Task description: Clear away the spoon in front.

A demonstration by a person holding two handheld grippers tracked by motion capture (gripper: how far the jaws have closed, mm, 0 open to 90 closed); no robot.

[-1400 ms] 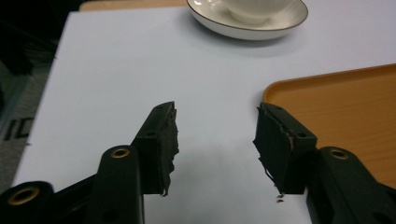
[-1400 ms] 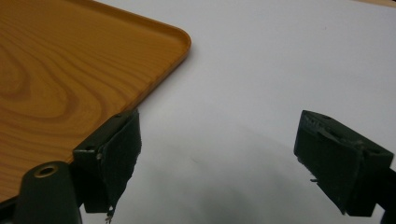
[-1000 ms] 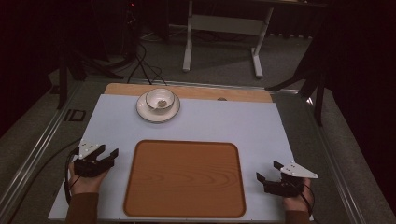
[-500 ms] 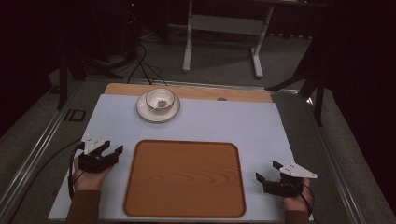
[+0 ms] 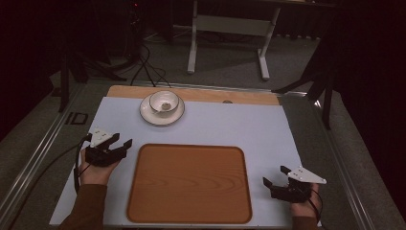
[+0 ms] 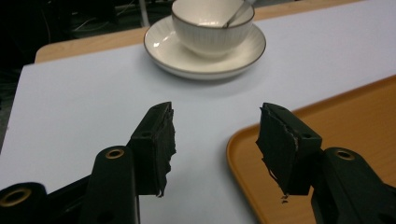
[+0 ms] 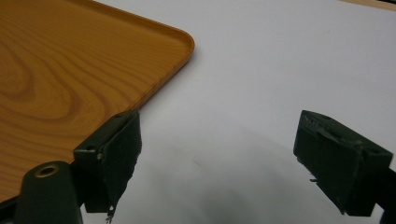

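A white cup (image 5: 164,101) stands on a white saucer (image 5: 161,118) at the far left of the pale mat (image 5: 239,124). In the left gripper view the cup (image 6: 212,28) holds a thin spoon handle (image 6: 233,16) and sits on the saucer (image 6: 205,65). A wooden tray (image 5: 189,184) lies empty in the near middle. My left gripper (image 5: 122,140) hovers open left of the tray's far left corner, pointing toward the cup; nothing is between its jaws (image 6: 215,116). My right gripper (image 5: 274,175) rests open to the right of the tray, its jaws (image 7: 219,126) over bare mat beside the tray's corner (image 7: 70,60).
The mat covers a wooden table whose far edge (image 5: 191,93) shows behind the saucer. Metal rails (image 5: 48,139) run along both sides. Beyond the table are a white stand (image 5: 230,28) and cables (image 5: 143,62) on a dark floor.
My left gripper has risen and moved forward along the tray's left side, toward the cup. The right gripper has stayed where it was. Both stay open.
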